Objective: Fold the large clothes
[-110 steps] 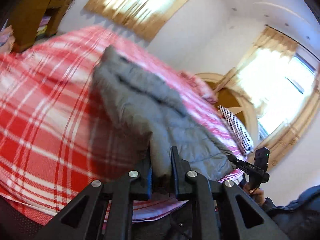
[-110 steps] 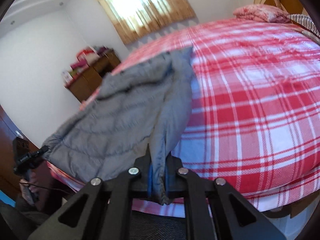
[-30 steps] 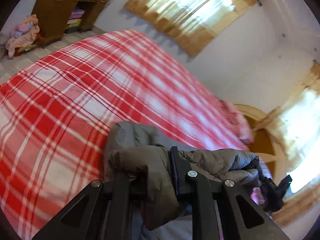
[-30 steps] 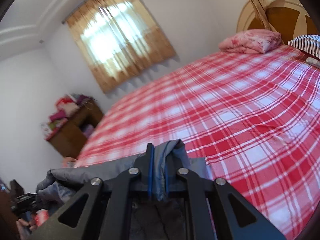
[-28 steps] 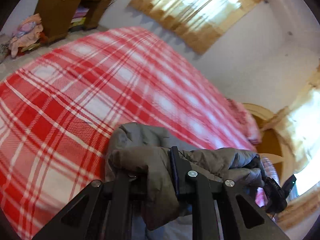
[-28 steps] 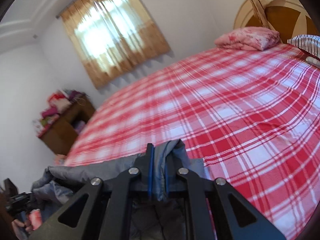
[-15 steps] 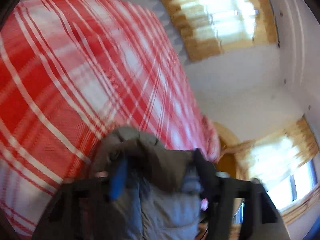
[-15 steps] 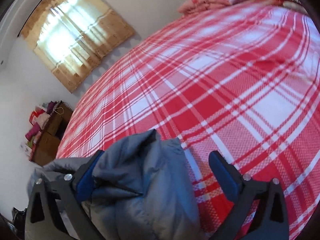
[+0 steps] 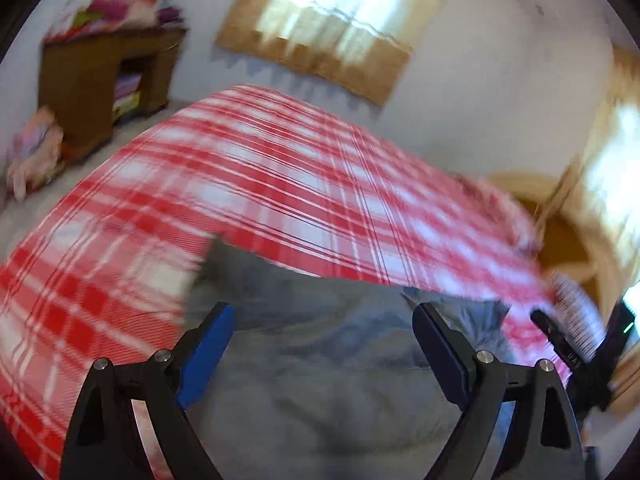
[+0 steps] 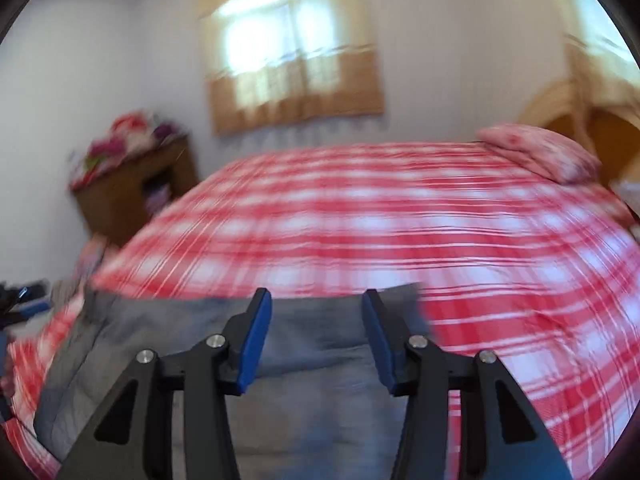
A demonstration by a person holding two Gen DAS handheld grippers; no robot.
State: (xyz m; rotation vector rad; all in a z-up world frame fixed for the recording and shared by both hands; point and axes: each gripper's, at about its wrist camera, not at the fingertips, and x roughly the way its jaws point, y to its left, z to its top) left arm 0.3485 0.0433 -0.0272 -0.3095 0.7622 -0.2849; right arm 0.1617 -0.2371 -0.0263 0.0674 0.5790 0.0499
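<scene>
A grey quilted jacket (image 9: 328, 344) lies folded on the near edge of the red and white plaid bed (image 9: 280, 184). My left gripper (image 9: 324, 320) is open and empty just above the jacket, its blue pads wide apart. In the right wrist view the jacket (image 10: 312, 360) lies flat below my right gripper (image 10: 316, 304), which is open and empty over its far edge. The right gripper also shows in the left wrist view (image 9: 576, 344) at the far right. Both views are blurred by motion.
A wooden shelf (image 9: 104, 76) piled with clothes stands at the far left by the wall. A curtained window (image 10: 288, 60) is behind the bed. A pink pillow (image 10: 540, 152) and wooden headboard (image 10: 600, 128) are at the right.
Both grippers held the jacket one second ago, laid it down and opened. Now both are open, free of the jacket, and have pulled back from it.
</scene>
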